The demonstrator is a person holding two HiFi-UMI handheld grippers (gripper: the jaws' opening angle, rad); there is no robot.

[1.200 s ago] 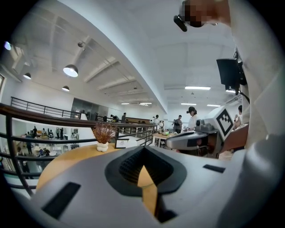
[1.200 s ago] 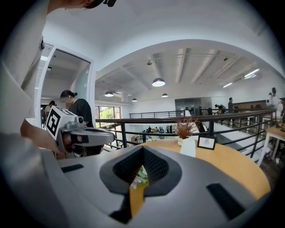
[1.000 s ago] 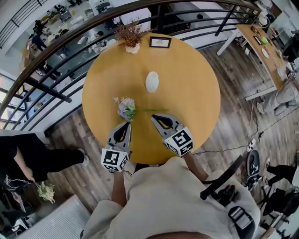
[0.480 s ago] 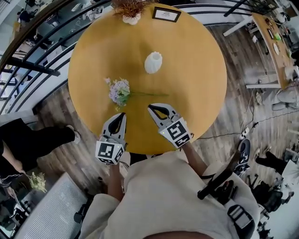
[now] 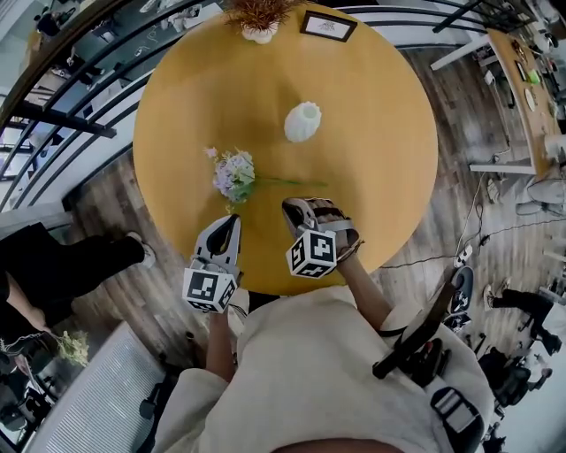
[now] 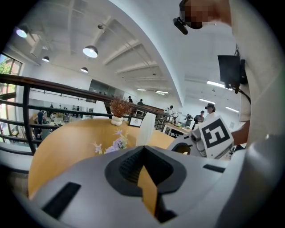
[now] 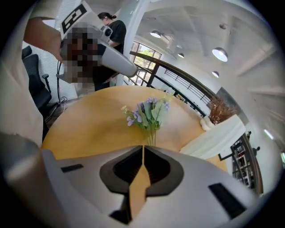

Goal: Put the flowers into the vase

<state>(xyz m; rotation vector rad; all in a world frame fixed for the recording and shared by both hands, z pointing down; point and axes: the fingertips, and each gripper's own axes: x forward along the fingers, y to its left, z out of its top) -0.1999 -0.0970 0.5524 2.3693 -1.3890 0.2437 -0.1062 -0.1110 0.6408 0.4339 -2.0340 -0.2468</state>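
Meanwhile, a small bunch of pale purple flowers (image 5: 234,175) is lying flat on the round yellow table (image 5: 177,106), its thin green stem pointing towards the right gripper (image 5: 292,209). That gripper's jaws are pressing together on nothing, just short of the stem's end. The left gripper (image 5: 233,223), likewise closed and empty, is waiting near the blooms. The white vase (image 5: 302,122) is standing upright farther across the table, apart from the flowers. The bunch is looking light and soft, its blooms easily crushed, so the bare stem, partway along, seems the place to pinch. Being so thin, it may slide on the smooth tabletop. The vase could tip if nudged. A dried plant in a pot (image 5: 258,12) and a framed card (image 5: 327,25) are sitting at the far edge, beside a railing (image 6: 53,87) overlooking a busy hall with a wood floor (image 5: 442,230).
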